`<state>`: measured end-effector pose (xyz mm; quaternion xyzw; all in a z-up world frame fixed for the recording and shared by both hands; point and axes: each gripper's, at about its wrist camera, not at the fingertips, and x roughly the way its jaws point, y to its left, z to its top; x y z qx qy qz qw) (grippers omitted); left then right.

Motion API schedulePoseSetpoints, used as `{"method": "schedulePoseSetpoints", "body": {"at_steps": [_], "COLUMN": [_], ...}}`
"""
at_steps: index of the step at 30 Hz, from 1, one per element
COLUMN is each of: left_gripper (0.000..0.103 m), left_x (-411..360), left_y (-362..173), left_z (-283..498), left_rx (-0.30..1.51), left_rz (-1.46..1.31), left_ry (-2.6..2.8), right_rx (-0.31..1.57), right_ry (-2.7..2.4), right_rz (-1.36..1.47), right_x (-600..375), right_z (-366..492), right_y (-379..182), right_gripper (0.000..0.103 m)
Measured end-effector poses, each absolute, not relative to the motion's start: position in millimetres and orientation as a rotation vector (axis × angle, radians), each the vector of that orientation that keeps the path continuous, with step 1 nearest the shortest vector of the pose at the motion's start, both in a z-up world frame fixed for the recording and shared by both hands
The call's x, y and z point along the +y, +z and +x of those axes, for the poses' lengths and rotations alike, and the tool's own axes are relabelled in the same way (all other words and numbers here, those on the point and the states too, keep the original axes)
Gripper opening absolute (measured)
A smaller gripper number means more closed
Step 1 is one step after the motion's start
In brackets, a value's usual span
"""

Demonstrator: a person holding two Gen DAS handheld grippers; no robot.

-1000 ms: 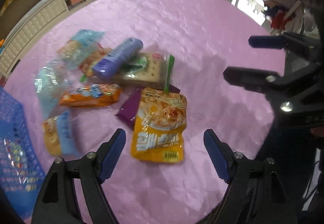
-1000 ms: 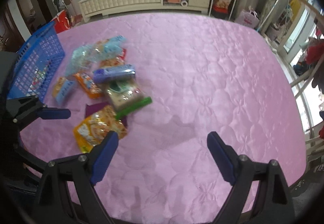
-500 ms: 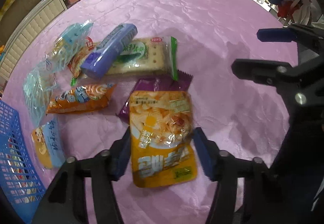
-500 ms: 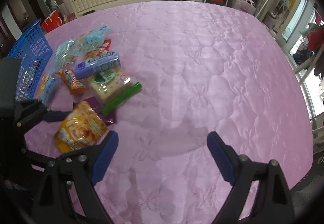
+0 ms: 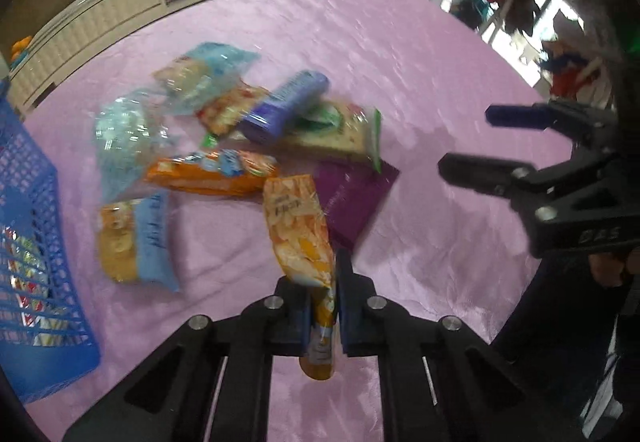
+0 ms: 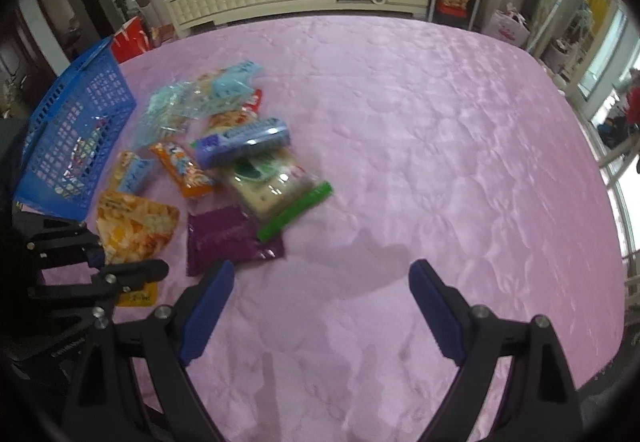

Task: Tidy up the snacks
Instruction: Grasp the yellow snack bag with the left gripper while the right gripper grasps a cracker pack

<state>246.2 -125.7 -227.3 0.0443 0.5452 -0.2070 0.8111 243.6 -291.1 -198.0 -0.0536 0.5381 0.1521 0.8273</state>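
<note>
Left gripper [image 5: 323, 306] is clamped on yellow chip bag [image 5: 301, 242], pinching it near its lower end, w/ the bag's top leaning fwd toward the pile. Right gripper [image 6: 322, 306] hangs wide apart over bare pink cloth [image 6: 440, 146], holding nothing. Purple pack [image 6: 234, 238] lies flat just beside the chip bag, partly under cracker pack [image 6: 272, 182] w/ green edge. Blue tube [image 6: 244, 140] rests on top of the crackers. Orange pack [image 6: 186, 170] & clear blue bags [image 6: 200, 102] sit nearer blue basket [image 6: 76, 134], which stands at the cloth's left edge w/ something shiny inside.
</note>
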Motion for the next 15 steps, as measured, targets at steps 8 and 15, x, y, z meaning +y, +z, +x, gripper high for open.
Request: {"method": "schedulePoseSetpoints", "body": {"at_steps": [8,15], "left_gripper": [0.009,0.009], "left_x": [-100.8,-89.3], "left_y": [-210.1,-218.1], "left_z": [260.1,276.3], "left_rx": [1.109,1.128], "left_rz": [0.059,0.042], "left_ry": [-0.387,-0.36], "right_rx": [1.135,1.16], "right_ry": [0.428,0.543], "right_rz": [-0.189,-0.252], "right_x": [-260.9,-233.0], "right_z": [276.1,298.6], "right_y": [-204.9,-225.1], "right_gripper": [0.092,0.092]}}
